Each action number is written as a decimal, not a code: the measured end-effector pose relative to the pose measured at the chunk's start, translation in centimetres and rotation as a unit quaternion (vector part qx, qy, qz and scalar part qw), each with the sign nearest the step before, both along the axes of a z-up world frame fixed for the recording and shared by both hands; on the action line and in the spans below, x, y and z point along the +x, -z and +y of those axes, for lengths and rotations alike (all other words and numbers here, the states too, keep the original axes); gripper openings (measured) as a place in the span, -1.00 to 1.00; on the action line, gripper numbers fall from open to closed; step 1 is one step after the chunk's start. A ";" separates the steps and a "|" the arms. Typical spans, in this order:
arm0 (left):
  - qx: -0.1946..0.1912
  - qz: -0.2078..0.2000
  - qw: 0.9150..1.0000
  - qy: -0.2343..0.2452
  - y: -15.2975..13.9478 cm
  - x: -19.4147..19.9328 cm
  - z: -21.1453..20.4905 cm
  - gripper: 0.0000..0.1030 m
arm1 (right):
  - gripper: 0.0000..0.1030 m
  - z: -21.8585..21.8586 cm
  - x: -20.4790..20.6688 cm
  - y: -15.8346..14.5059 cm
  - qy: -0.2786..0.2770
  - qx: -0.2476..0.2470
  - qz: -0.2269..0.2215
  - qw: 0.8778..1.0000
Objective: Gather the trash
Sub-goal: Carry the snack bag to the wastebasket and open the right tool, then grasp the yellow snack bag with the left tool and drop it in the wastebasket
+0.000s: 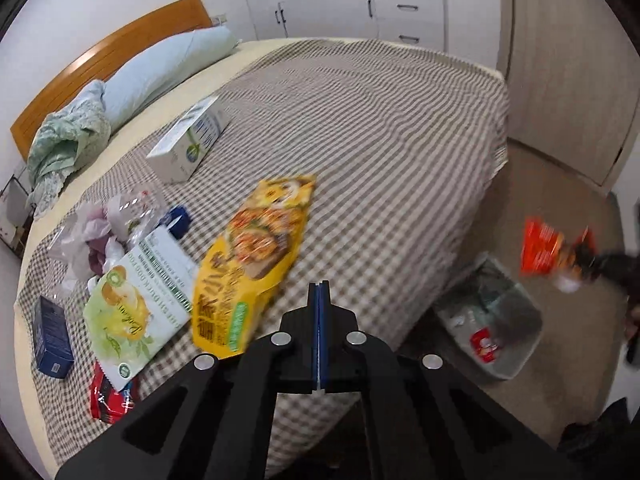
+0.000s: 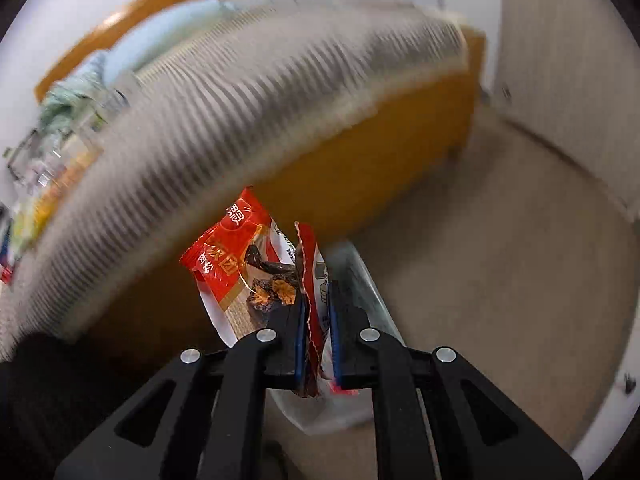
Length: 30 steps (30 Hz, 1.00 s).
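Observation:
My left gripper (image 1: 319,286) is shut and empty above the checked bed (image 1: 360,120), just right of a yellow snack bag (image 1: 250,264). A green-white pouch (image 1: 136,304), a white carton (image 1: 188,140), a blue box (image 1: 52,336), a red wrapper (image 1: 112,398) and crumpled plastic (image 1: 108,232) lie on the bed. My right gripper (image 2: 316,292) is shut on a red snack wrapper (image 2: 236,264), held above a clear trash bin (image 2: 360,280). The left wrist view shows that wrapper (image 1: 544,252) over the bin (image 1: 492,316) on the floor.
A pillow (image 1: 160,72) and green blanket (image 1: 68,140) lie by the wooden headboard (image 1: 108,56). White cabinets (image 1: 360,4) and a door (image 1: 560,60) stand beyond the bed. The bin holds some trash. Beige floor (image 2: 500,240) stretches right of the bed.

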<state>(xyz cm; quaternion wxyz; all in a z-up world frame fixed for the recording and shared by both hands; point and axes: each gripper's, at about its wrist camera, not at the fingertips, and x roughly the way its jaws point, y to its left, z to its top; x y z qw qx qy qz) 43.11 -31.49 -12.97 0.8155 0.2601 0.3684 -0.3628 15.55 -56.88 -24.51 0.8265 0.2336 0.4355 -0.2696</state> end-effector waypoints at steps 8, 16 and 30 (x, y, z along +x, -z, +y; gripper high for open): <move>0.026 -0.008 0.999 0.024 2.8 -0.2 -1.2 -0.94 | -0.26 -2.0 -0.6 13.8 0.044 0.148 0.079 0.985; 0.103 -0.036 0.993 -0.038 8.7 6.1 -1.6 0.26 | 0.32 -1.5 0.1 12.0 0.073 0.127 0.032 0.989; 0.101 -0.035 0.992 -0.074 6.9 10.2 -2.2 -1.00 | 0.32 -0.5 -0.1 6.4 0.041 0.108 -0.024 0.993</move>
